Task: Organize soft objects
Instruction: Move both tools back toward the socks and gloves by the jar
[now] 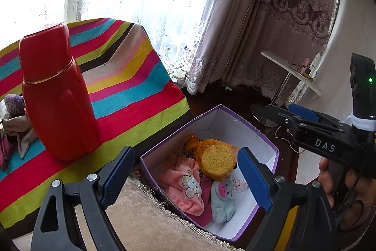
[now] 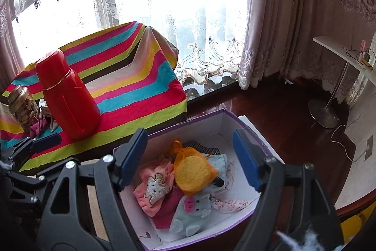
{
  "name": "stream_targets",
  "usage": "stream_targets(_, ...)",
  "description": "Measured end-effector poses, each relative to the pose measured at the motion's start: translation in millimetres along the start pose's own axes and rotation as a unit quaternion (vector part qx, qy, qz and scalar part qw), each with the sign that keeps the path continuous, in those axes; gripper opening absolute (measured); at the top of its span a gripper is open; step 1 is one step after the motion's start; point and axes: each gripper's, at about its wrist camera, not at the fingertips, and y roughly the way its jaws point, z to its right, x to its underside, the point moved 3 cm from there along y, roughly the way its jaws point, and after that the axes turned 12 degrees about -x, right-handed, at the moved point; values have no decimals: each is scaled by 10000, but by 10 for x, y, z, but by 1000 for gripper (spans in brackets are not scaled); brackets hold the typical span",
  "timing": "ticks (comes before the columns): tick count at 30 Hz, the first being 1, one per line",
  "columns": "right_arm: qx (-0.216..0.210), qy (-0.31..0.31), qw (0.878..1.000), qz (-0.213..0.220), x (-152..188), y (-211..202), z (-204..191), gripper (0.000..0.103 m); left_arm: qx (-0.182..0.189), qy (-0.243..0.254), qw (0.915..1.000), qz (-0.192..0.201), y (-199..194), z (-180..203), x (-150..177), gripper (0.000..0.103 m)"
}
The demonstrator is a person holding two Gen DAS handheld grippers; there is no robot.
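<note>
The soft things lie heaped in a box (image 2: 235, 124) with purple outside walls and white inside, standing on the dark wood floor just beside the striped table. On top sits a round yellow sponge (image 2: 193, 172), resting on an orange mesh bag (image 2: 179, 148). At about eight o'clock from the sponge is a pink cloth (image 2: 152, 182) with a little animal patch, and at six o'clock a pale blue plush toy (image 2: 191, 211) with a pink snout. A white flowered cloth (image 2: 231, 202) spreads at four o'clock, against the box's near wall.

Both grippers hang above the open box, pointing down into it. The right gripper (image 2: 189, 160) is spread wide, its blue pads on either side of the heap with nothing between them touching. The left gripper (image 1: 185, 177) is likewise spread, its pads clear of the sponge and cloths below. In the left view the right gripper's black body shows at three o'clock, a hand (image 1: 329, 182) wrapped round its handle.

At ten o'clock from the box, a table under a striped cloth (image 2: 141, 86) carries a tall red flask (image 2: 68, 95). Just beside the flask at nine o'clock stands a glass jar (image 2: 22, 107), with more crumpled cloths (image 1: 16, 128) near its foot. Lace curtains (image 2: 211, 51) cover the window behind, and a small white side table (image 2: 340, 53) stands at two o'clock.
</note>
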Motion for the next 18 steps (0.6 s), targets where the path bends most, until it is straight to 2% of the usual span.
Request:
stream_targets(10,-141,-130,9998,-67,32,25,-148,78,-285,-241,9992,115,-113,-316,32,90)
stream_targets(18,-464,-474,9975,-239,121,117,-516,78,-598,-610,9962,143,-268,-730,140,90)
